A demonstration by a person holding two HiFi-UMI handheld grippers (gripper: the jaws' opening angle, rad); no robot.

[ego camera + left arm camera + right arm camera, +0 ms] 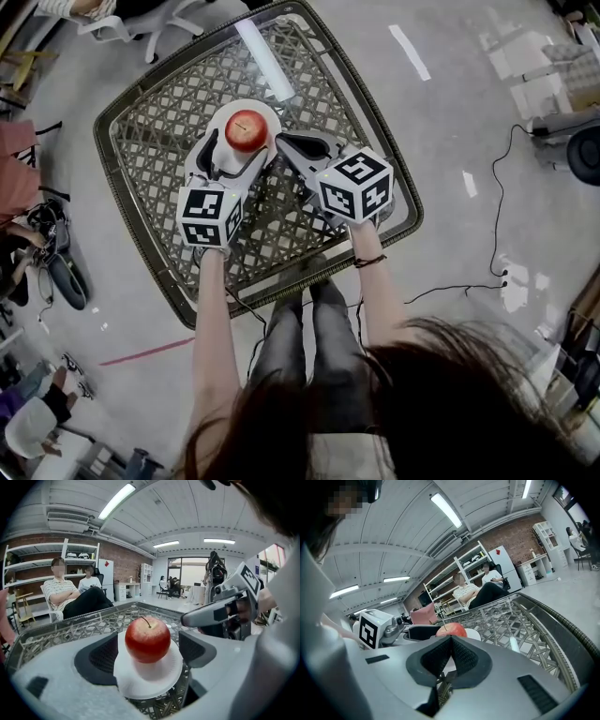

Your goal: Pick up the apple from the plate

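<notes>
Red apple (247,130) rests on a white plate (269,113) on the wicker table (155,141), upper centre of the head view. In the left gripper view, the left gripper (147,651) is released, its pads flanking the centred apple without touching it. In the right gripper view, the right gripper (451,641) is clenched and empty.

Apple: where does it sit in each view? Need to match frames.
Head view: apple upper centre, between the left gripper's open jaws.
Left gripper view: apple dead centre.
Right gripper view: apple at centre, peeking over the right gripper's closed jaws.
Shared landmark: the white plate under it.
</notes>
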